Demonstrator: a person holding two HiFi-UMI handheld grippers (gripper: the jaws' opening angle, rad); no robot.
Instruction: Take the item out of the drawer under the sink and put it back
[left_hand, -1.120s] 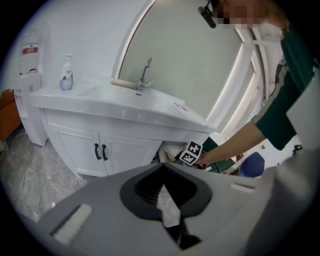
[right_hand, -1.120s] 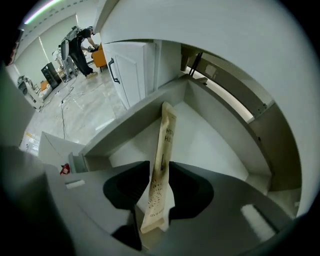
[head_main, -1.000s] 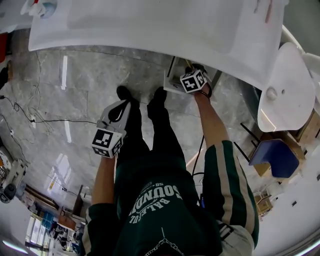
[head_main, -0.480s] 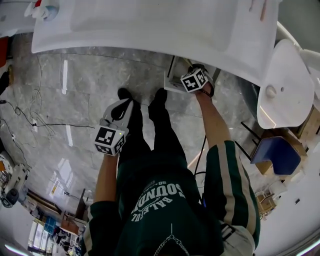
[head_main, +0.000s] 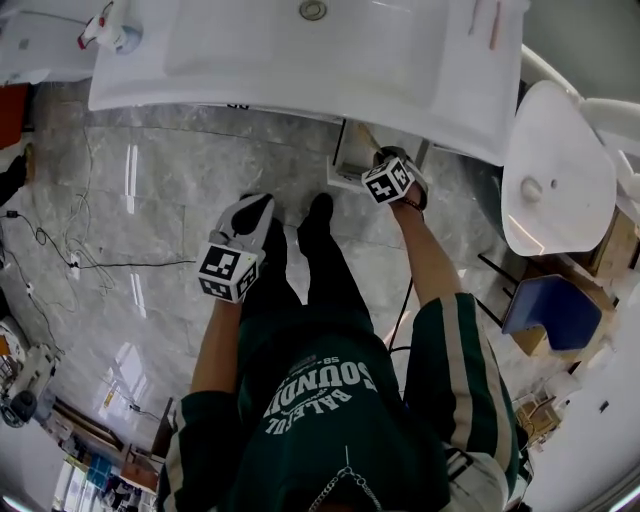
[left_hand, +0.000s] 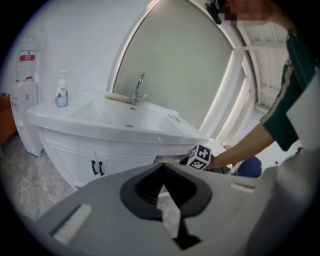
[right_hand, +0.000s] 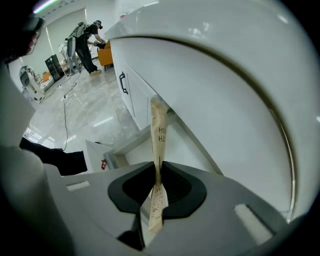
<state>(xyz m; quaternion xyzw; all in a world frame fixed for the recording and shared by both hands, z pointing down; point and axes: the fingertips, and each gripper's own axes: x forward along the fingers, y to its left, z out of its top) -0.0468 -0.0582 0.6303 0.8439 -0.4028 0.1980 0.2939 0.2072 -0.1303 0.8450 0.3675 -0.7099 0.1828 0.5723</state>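
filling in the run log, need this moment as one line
step: take out | right gripper: jaws just closed on thin beige packet, over open drawer | left gripper: shut, empty

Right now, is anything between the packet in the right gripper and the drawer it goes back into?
Nothing visible. The right gripper has just been closing its jaws and now clamps the packet, which points down at the open drawer. The sink's underside runs beside the packet, not below it.

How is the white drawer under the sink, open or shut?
Open: the white drawer juts out from under the white sink counter.
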